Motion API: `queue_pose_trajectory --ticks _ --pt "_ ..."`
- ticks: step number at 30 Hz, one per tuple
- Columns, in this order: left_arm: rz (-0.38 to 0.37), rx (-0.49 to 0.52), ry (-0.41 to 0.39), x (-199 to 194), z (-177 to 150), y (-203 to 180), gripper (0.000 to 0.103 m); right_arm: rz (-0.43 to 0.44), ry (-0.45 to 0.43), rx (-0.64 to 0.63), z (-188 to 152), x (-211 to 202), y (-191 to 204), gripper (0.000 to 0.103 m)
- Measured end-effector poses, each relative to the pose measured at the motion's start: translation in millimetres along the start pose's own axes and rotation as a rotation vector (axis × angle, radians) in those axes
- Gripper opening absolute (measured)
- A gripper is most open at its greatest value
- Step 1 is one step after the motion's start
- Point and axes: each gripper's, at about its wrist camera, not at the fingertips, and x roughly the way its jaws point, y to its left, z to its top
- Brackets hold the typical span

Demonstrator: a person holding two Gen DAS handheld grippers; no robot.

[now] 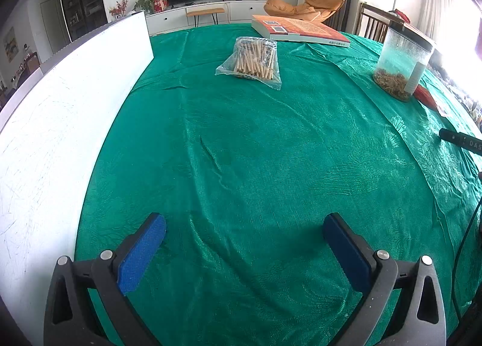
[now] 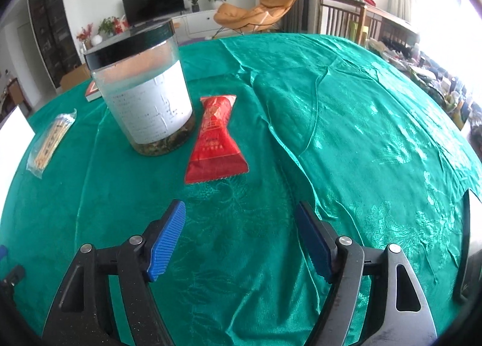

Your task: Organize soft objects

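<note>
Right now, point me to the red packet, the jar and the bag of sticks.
red packet (image 2: 215,141): right wrist view, middle of the wrapper.
jar (image 2: 150,105): right wrist view, on its white label.
bag of sticks (image 1: 253,59): left wrist view, middle of the bundle.

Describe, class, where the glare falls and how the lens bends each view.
Left wrist view: the white board along the left blows out almost to plain white, the window at far right flares, and the tablecloth bulges like a dome. Right wrist view: the window glare washes out the upper right, the jar leans from distortion, the red packet stays sharp.
</note>
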Motion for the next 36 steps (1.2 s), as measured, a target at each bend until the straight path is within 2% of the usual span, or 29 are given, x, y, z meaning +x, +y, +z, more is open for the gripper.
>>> queue_pose_trajectory --ticks 7,36 --pt "0.000 0.000 0.000 0.1 0.3 0.1 0.103 -0.004 0.016 -0.021 -4.5 4.1 2.4 0.085" --pt "0.000 -0.001 0.000 0.0 0.4 0.3 0.103 -0.001 0.017 -0.022 -5.3 5.8 1.3 0.087"
